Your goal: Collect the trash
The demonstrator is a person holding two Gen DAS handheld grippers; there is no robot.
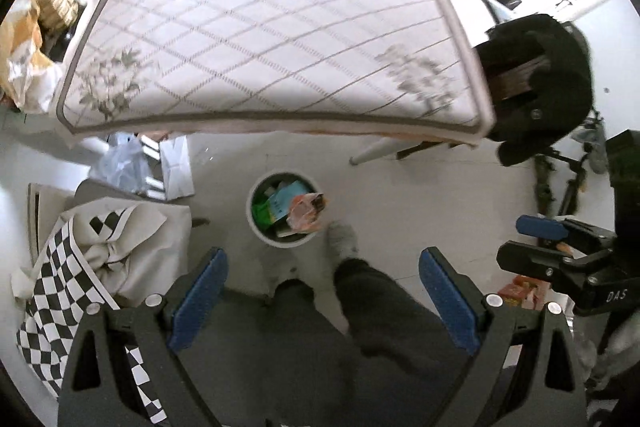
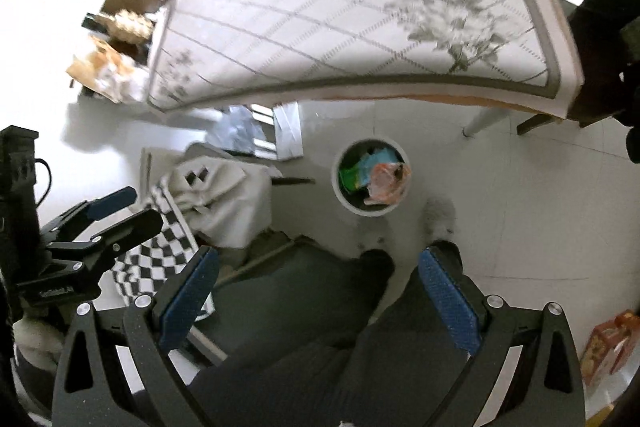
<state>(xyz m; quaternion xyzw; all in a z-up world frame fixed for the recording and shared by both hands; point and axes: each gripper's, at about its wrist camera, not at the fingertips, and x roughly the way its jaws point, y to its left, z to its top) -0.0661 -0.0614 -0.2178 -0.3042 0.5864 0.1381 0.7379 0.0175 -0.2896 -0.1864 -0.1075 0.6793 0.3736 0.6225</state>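
A white round trash bin (image 1: 260, 227) stands on the floor below the table's front edge. It holds green and light-blue packets and an orange crinkled wrapper (image 1: 306, 213) at its right rim. It also shows in the right wrist view (image 2: 352, 205), with the same wrapper (image 2: 386, 183). My left gripper (image 1: 322, 267) is open and empty, held high above the floor near the bin. My right gripper (image 2: 320, 267) is open and empty, also above the floor. Each gripper shows in the other's view, the right (image 1: 556, 251) and the left (image 2: 108, 215).
A table with a floral quilted cloth (image 1: 264, 27) fills the upper view. A chair with a checkered cloth (image 1: 80, 267) stands left of the bin. A black-draped chair (image 1: 536, 83) is at right. The person's legs (image 1: 360, 307) are below. An orange box (image 2: 608, 347) sits on the floor.
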